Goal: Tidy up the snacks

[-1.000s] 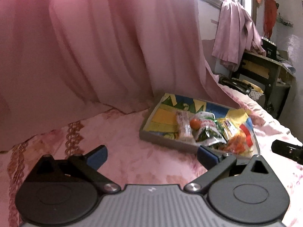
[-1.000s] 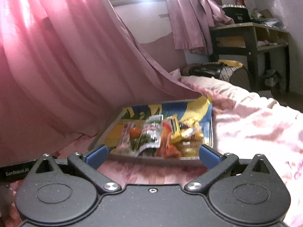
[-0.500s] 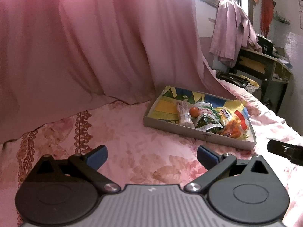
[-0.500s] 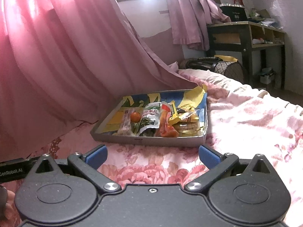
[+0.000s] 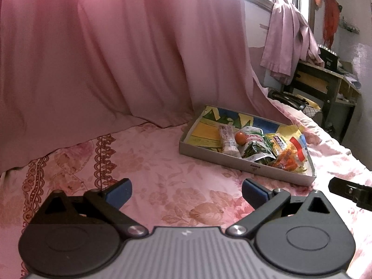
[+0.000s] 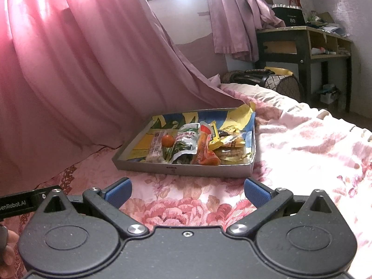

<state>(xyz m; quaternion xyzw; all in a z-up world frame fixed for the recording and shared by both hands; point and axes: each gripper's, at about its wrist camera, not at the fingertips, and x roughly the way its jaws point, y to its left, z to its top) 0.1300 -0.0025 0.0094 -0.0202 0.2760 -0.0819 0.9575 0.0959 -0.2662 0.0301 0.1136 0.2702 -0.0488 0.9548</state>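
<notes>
Nearest to me are my own two tools, one in each hand. My left gripper [image 5: 184, 191] is spread wide, its blue-padded fingers far apart with nothing between them, hovering above the pink flowered bedspread [image 5: 162, 169] without touching it. My right gripper [image 6: 187, 191] is just as wide and just as empty, also above the bedspread; a sliver of it shows at the right edge of my left camera. Ahead of both tools, and to the right of my left one, a shallow grey cardboard tray [image 6: 181, 169] lies flat on the bed, its near wall facing my right gripper. Inside it the snacks lie crowded toward the near end: a long pale wrapped bar [image 6: 156, 148] on the left, a small round orange fruit [image 6: 167, 140] resting against it, a green foil pouch [image 6: 184, 144], an orange packet [image 6: 203, 150], and yellow wrapped sweets [image 6: 230, 147] on the right. I judge them all to be light. The pouches are probably soft, crinkly and slippery, so I would pinch them at a flat sealed edge. The fruit looks smooth and could roll, so I would close gently across its middle. The tray is likely light but floppy, best taken by a wall. Beyond the tray hangs a pink curtain [image 5: 116, 58], and farther right stands a dark wooden shelf [image 6: 302, 44].
</notes>
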